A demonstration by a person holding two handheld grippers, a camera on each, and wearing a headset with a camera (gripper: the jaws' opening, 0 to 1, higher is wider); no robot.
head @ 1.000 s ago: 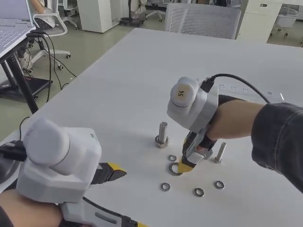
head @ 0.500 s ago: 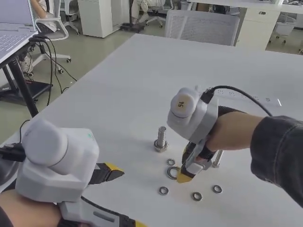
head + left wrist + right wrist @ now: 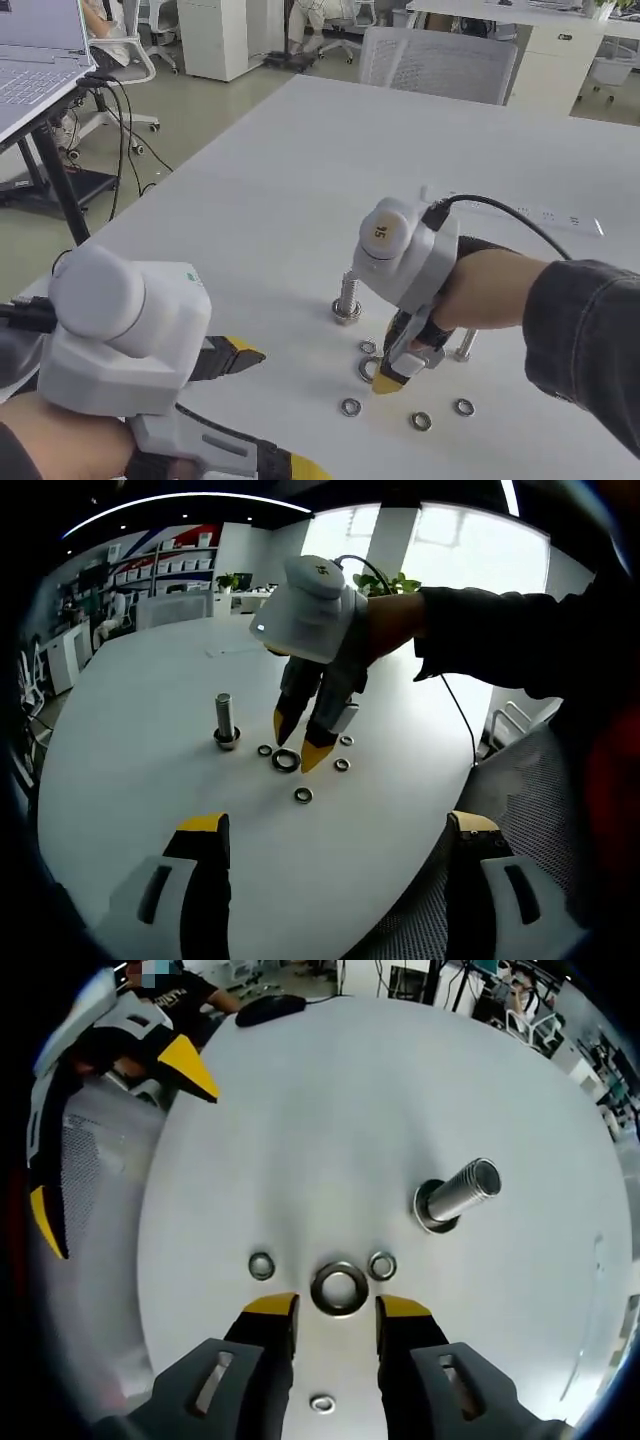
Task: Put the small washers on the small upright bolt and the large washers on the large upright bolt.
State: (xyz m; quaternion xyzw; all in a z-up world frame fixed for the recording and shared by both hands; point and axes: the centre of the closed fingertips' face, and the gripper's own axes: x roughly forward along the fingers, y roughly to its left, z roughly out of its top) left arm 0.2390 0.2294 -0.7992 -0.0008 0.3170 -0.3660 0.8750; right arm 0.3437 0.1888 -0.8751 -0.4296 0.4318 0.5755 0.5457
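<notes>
A large washer [image 3: 339, 1288] lies flat on the white table [image 3: 300, 180], just ahead of the gap between the jaws of my open right gripper [image 3: 337, 1307]. In the head view that gripper [image 3: 390, 378] points down beside the washer [image 3: 368, 370]. The large upright bolt [image 3: 348, 298] stands just beyond, with a washer round its foot. The small upright bolt [image 3: 463, 345] is half hidden behind the right hand. Small washers [image 3: 350, 407] [image 3: 421, 421] [image 3: 464, 407] lie around. My left gripper [image 3: 270, 410] is open and holds nothing, well short of the parts.
A white power strip [image 3: 560, 215] and its cable lie at the far right of the table. A grey mesh chair [image 3: 440, 62] stands at the far edge. A laptop desk [image 3: 40, 70] stands off to the left.
The right gripper has come slightly lower and nearer, with its tips beside the large washer. The head camera has shifted a little. The left gripper has hardly moved.
</notes>
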